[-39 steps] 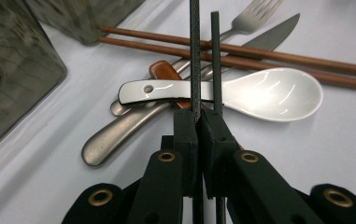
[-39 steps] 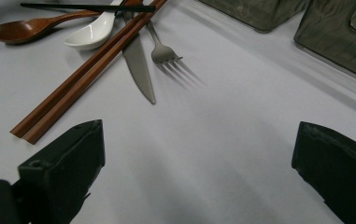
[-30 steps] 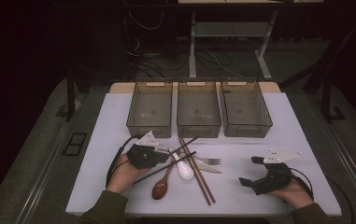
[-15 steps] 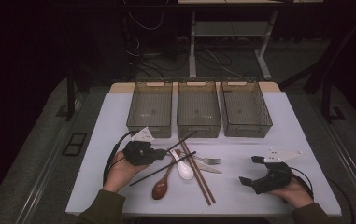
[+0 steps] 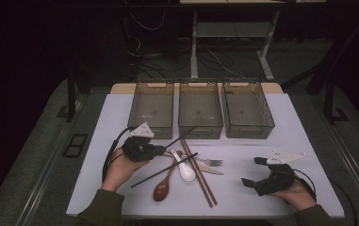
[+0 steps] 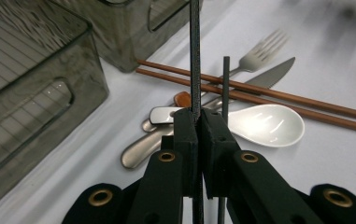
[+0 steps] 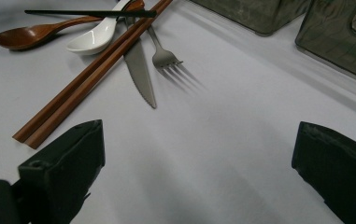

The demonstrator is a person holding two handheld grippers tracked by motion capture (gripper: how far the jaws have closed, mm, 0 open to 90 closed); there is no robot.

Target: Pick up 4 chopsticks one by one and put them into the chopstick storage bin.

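Pinching one black chopstick (image 6: 195,56) between closed jaws in the left hand-held gripper (image 6: 199,122), at centre frame of its own view. Showing, from the high view, a second black chopstick (image 5: 164,170) lying slanted at lower centre on the table (image 5: 262,141). Resting at lower right, the right hand-held gripper (image 5: 254,172), jaws spread wide, gripping nothing.

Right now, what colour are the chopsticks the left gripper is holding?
Black chopsticks, clearest in the left gripper view, clamped in the left gripper.
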